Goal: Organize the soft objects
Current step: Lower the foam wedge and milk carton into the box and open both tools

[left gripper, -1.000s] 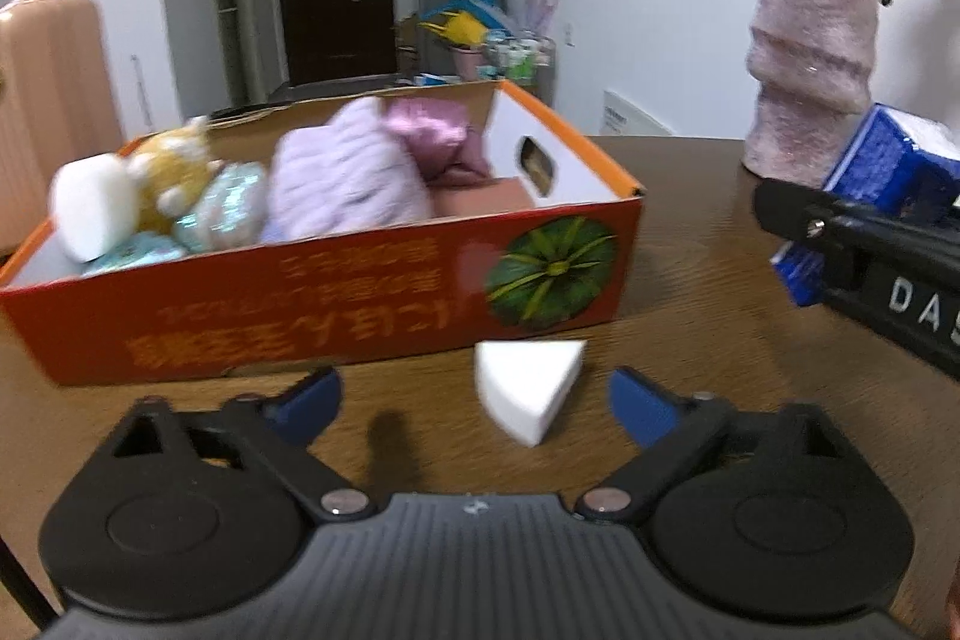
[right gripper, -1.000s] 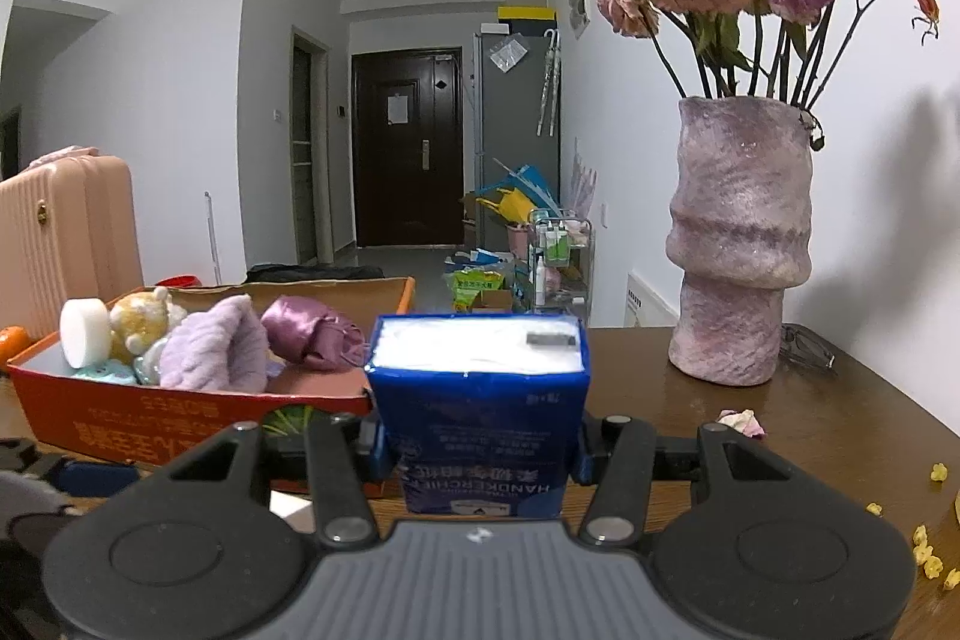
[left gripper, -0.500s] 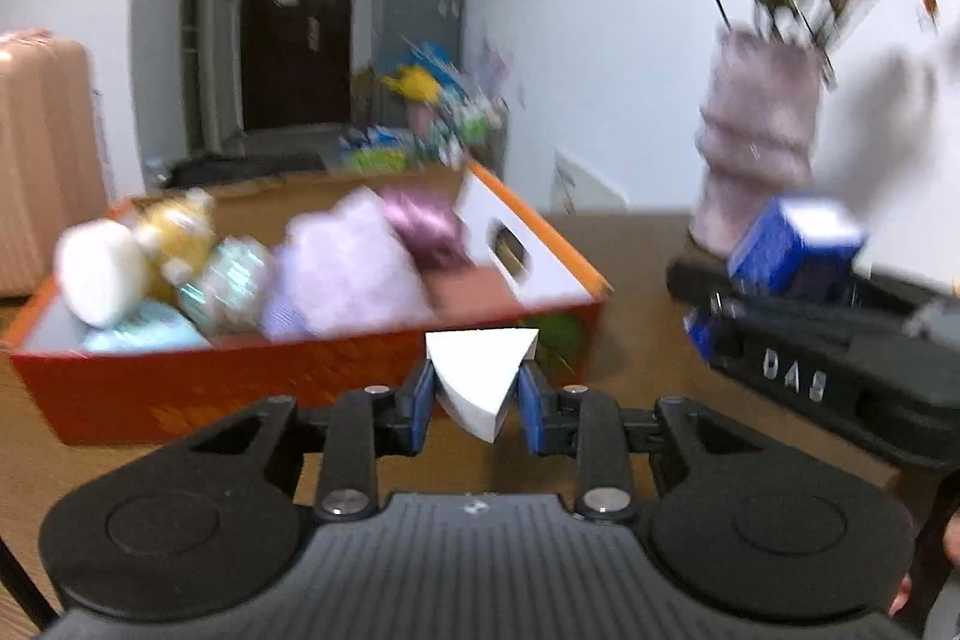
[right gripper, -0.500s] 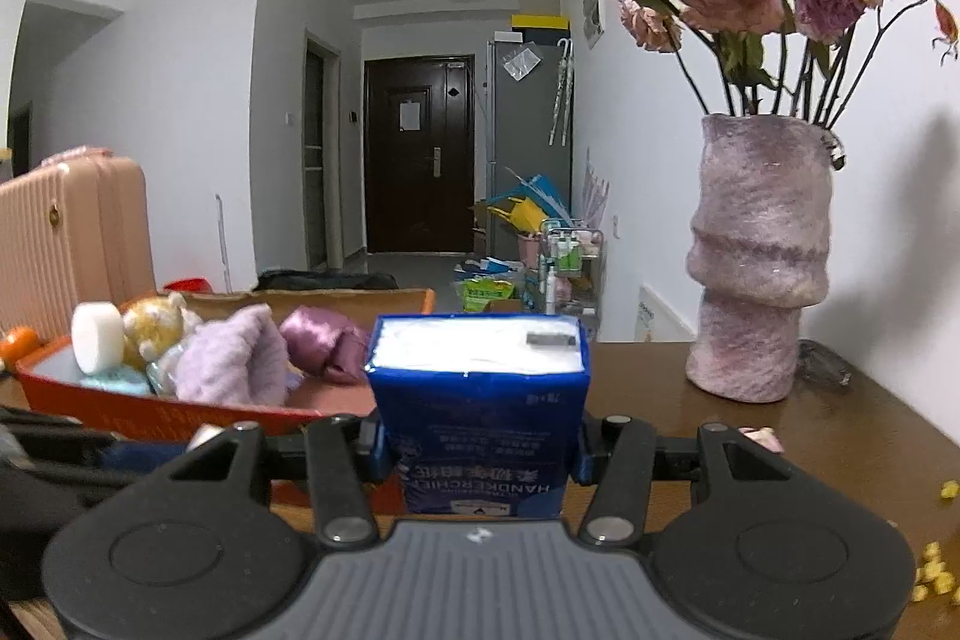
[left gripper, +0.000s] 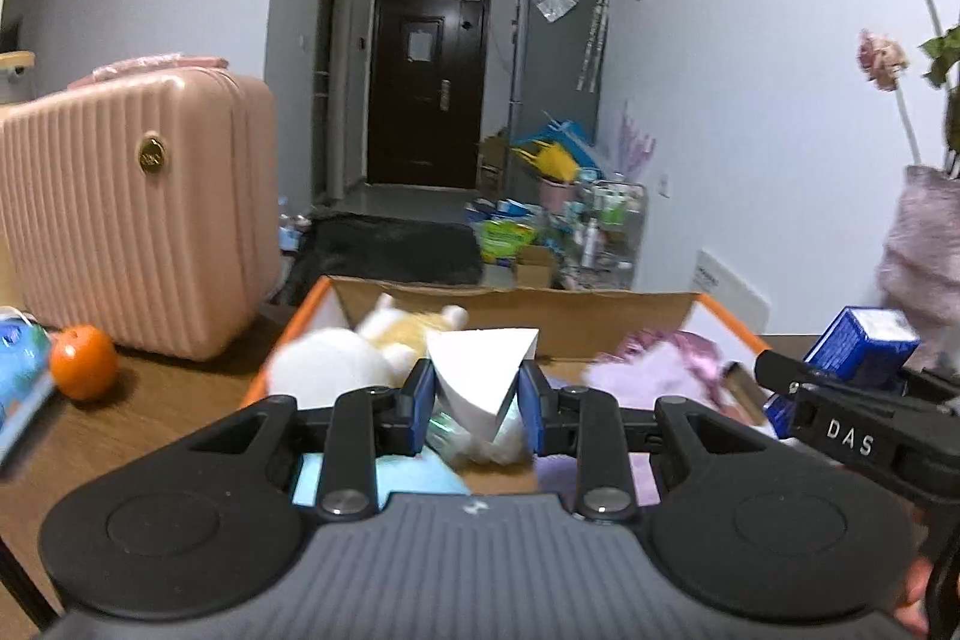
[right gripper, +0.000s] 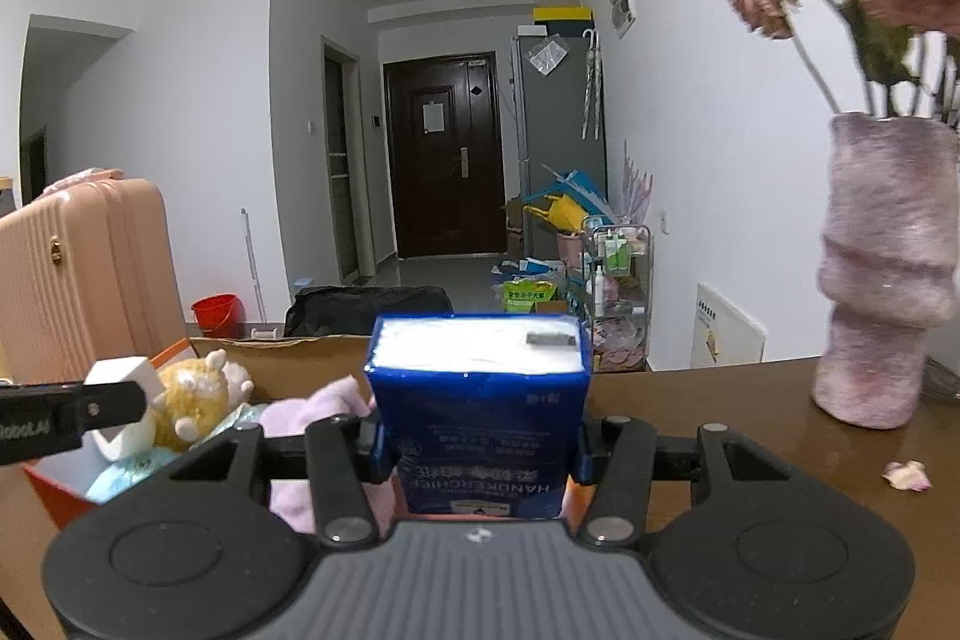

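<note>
Evidently both tools were loaded for a drop into the same box. The left tool (left gripper: 475, 403) was pinched on a white wedge sponge (left gripper: 480, 370), its blue pads pressed against the wedge's slanted sides near the narrow end, so that the broad face stood up clear of the fingers. The wedge was held over the near part of the orange cardboard box (left gripper: 723, 319), above the soft things already lying inside: a white and yellow plush toy (left gripper: 414, 328) and a lilac knitted piece (left gripper: 648, 370). Judged from that position, a release there would let it fall among them.

The right tool (right gripper: 477, 451) was closed on a blue tissue pack (right gripper: 477, 400), gripped low on its two sides with the white top upward. The pack was carried upright, beside the box's right end, probably so that it could be set into the free corner. A grip that low left a soft pack liable to lean.

A pink vase (right gripper: 885, 274) stood near on the wooden surface (right gripper: 750, 400), and an orange (left gripper: 83, 361) lay outside the box by a pink suitcase (left gripper: 132, 208).
</note>
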{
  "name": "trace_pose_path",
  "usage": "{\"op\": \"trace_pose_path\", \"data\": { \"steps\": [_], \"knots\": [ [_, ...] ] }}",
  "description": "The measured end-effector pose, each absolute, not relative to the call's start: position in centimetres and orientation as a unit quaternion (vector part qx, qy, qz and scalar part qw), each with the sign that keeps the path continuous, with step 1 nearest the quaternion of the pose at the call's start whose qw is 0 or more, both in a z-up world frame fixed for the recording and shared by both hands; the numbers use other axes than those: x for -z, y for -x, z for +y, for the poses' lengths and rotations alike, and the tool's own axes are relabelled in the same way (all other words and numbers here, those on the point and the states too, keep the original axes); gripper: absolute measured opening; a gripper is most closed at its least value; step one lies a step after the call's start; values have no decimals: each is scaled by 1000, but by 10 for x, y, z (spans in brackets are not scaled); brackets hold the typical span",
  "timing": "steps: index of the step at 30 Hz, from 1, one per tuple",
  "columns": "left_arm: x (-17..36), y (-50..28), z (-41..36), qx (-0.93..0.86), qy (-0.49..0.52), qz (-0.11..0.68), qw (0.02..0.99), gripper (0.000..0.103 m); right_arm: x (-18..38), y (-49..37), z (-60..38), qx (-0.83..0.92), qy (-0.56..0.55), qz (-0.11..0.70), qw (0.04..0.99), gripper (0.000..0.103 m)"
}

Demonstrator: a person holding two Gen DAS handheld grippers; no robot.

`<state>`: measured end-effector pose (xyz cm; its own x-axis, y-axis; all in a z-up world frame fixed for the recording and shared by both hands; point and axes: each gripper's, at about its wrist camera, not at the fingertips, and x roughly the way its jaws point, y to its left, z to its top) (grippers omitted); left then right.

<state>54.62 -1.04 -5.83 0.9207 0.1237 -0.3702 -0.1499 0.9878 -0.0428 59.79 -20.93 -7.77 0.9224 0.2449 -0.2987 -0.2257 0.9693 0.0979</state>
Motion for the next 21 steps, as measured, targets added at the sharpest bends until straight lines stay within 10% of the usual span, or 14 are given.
{"op": "trace_pose_path", "data": {
  "steps": [4, 6, 9, 21],
  "knots": [
    [60, -558, 2, -82, 27, 182, 980, 43, 82, -615, -197, -124, -26, 169, 977, 54],
    [60, -560, 7, -89, 34, 176, 980, 80, 83, -619, -196, -135, -26, 173, 975, 81],
    [56, -553, 12, -104, 42, 155, 981, 101, 81, -613, -197, -136, -30, 161, 977, 98],
    [51, -467, 21, -121, 28, 132, 983, 103, 78, -524, -217, -116, -17, 108, 987, 103]
  ]
}}
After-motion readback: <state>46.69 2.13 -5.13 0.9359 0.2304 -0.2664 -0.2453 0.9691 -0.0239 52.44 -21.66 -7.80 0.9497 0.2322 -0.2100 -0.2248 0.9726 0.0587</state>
